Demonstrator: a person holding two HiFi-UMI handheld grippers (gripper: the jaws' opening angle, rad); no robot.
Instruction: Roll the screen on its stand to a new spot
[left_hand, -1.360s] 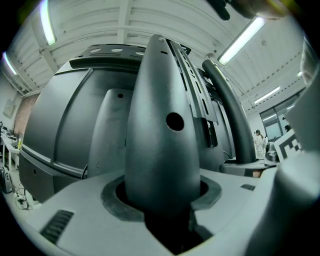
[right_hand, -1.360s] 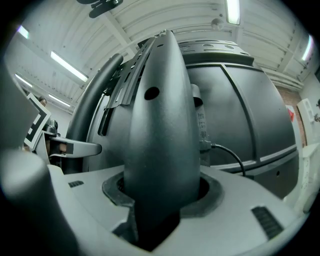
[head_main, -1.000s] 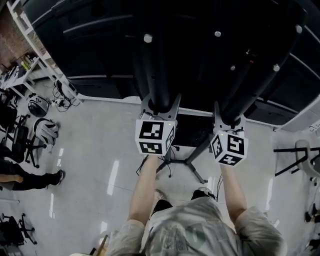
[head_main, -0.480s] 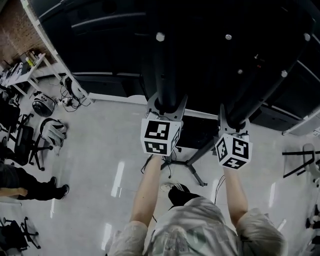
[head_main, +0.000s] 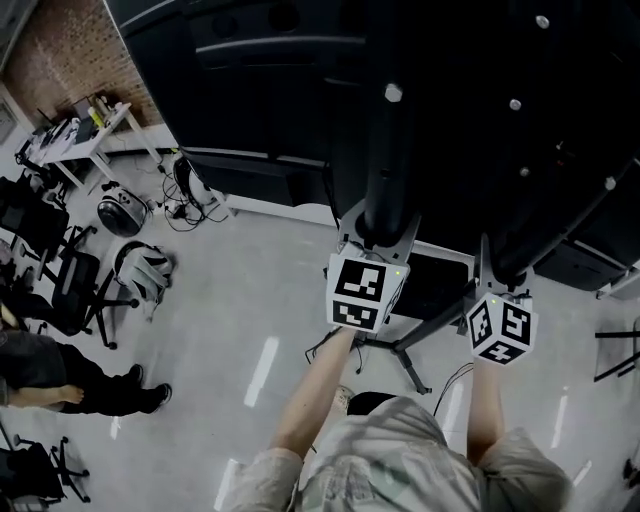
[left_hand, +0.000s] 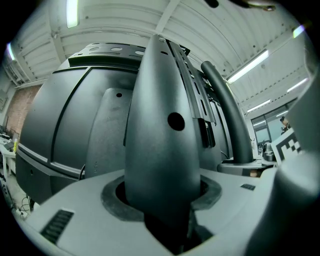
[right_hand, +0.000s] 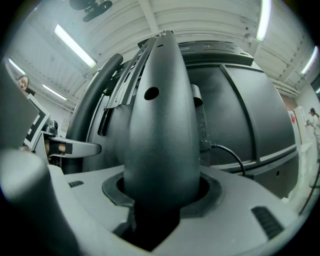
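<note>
Stand post (head_main: 388, 160) further right, glossy floor (head_main: 250, 300)

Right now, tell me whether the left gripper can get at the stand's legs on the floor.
Probably not. The left gripper is clamped round the stand's left post, high above the floor, while the stand's legs spread out down there. It would have to let go and come down first.

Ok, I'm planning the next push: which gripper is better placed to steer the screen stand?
Left, marginally. Left gripper and right gripper each clamp a stand post, but the left stands nearer the base legs.
</note>
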